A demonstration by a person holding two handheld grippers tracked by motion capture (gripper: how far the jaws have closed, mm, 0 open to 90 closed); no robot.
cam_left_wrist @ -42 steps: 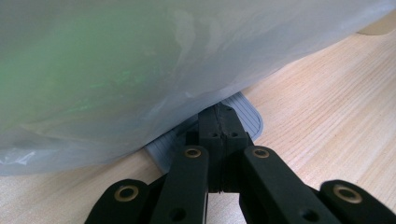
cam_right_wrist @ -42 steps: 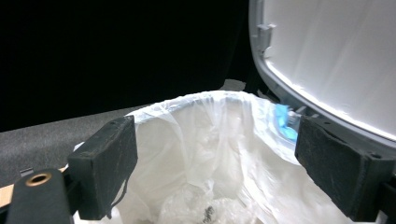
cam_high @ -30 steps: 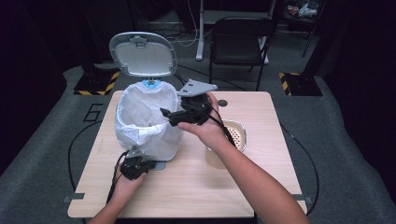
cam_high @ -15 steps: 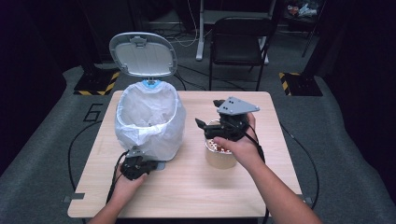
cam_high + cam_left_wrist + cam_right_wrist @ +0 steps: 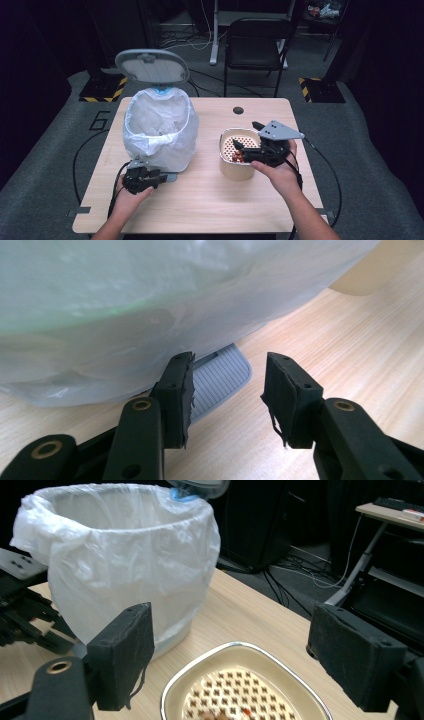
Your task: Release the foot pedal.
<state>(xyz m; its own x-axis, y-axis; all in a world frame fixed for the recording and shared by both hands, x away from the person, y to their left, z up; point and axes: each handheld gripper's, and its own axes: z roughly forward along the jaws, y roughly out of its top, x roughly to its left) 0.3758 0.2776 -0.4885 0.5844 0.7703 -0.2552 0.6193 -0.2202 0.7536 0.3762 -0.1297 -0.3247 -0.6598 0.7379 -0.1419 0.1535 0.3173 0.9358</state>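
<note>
Left claw (image 5: 159, 176) has just been opening, nothing gripped, at the bin's pedal (image 5: 220, 382); right claw (image 5: 240, 147) apart over the strainer (image 5: 239, 159) beside the bin (image 5: 159, 127)

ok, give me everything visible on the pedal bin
The pedal bin stands upright on the left half of the wooden table. Its grey oval lid is raised behind the opening. A translucent white plastic liner is folded over the rim and drapes down the outside. A grey ribbed pedal sticks out at the base, flat on the wood. The left gripper sits at the pedal, jaws just opened.
</note>
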